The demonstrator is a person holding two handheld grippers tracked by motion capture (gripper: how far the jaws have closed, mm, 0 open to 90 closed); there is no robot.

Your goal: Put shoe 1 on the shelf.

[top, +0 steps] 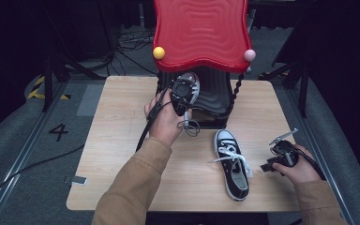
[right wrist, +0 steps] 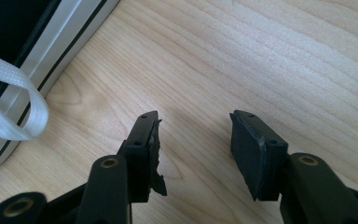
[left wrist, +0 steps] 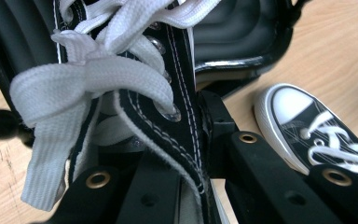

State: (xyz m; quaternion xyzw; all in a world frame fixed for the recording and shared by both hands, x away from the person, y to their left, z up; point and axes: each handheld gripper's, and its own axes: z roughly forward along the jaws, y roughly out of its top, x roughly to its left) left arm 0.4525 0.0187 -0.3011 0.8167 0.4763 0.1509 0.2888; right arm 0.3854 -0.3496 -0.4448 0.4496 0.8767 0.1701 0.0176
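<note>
held sneaker (left wrist: 168, 93): black canvas, white laces, lifted at black rack | second sneaker (top: 233, 164): flat on table, toe away

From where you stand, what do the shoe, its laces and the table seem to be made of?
The shoe on the table looks like black canvas: matte weave with white stitching, a smooth white toe cap, probably rubber. Its laces look like flat woven white fabric. The table shows pale wood grain with a smooth finish, possibly laminate.

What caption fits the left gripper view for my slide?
Left claw shut on a black sneaker with white laces; its twin lies on the table.
</note>
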